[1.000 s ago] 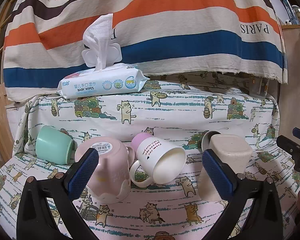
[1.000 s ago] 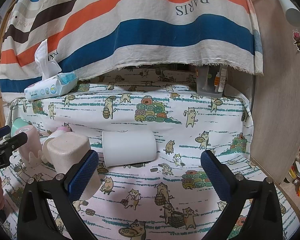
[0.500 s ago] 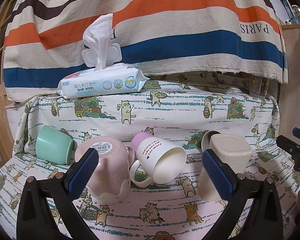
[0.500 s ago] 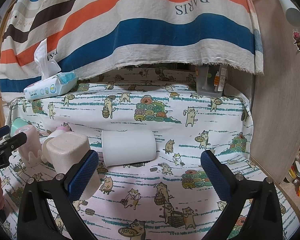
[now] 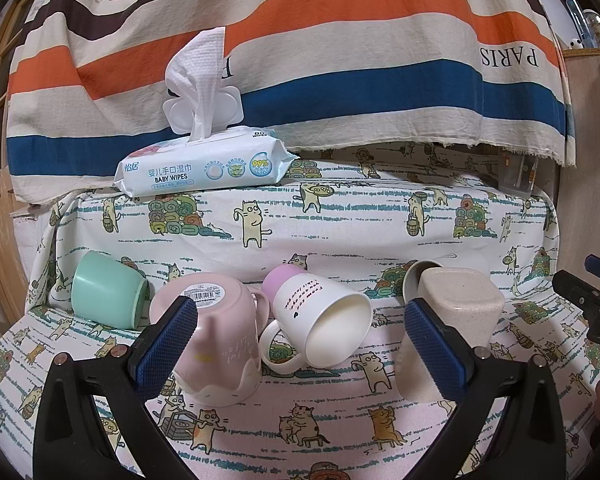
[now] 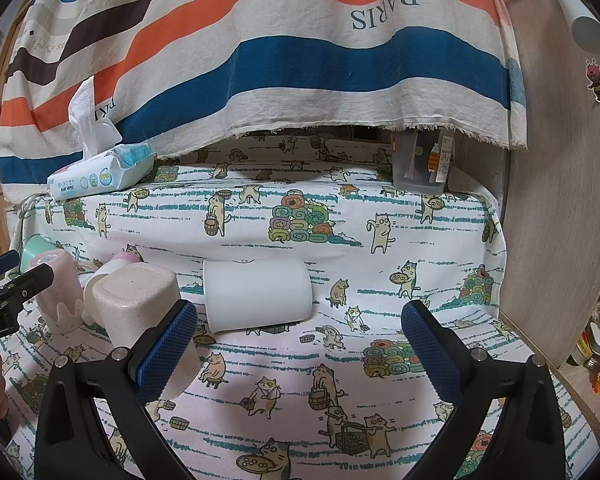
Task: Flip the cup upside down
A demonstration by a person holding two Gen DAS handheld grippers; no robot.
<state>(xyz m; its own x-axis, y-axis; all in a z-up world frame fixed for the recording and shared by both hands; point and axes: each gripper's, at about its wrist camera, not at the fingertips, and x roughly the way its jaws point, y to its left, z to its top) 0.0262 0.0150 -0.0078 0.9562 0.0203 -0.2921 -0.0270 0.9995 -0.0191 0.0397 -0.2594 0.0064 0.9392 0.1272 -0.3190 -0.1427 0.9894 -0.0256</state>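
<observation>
Several cups sit on the cat-print cloth. A white handled mug [image 5: 320, 320] with a pink base lies on its side, mouth toward me. A pink mug [image 5: 216, 340] and a beige square cup [image 5: 456, 320] stand upside down. A mint cup [image 5: 108, 288] lies on its side at the left. A plain white cup [image 6: 256, 296] lies on its side in the right wrist view. My left gripper [image 5: 300, 344] is open and empty in front of the white mug. My right gripper [image 6: 300, 344] is open and empty, short of the white cup.
A pack of baby wipes [image 5: 204, 164] sits on the raised ledge behind the cups. A striped cloth [image 5: 340, 60] hangs at the back. A clear container [image 6: 420, 168] stands at the back right beside a wooden panel [image 6: 560, 200].
</observation>
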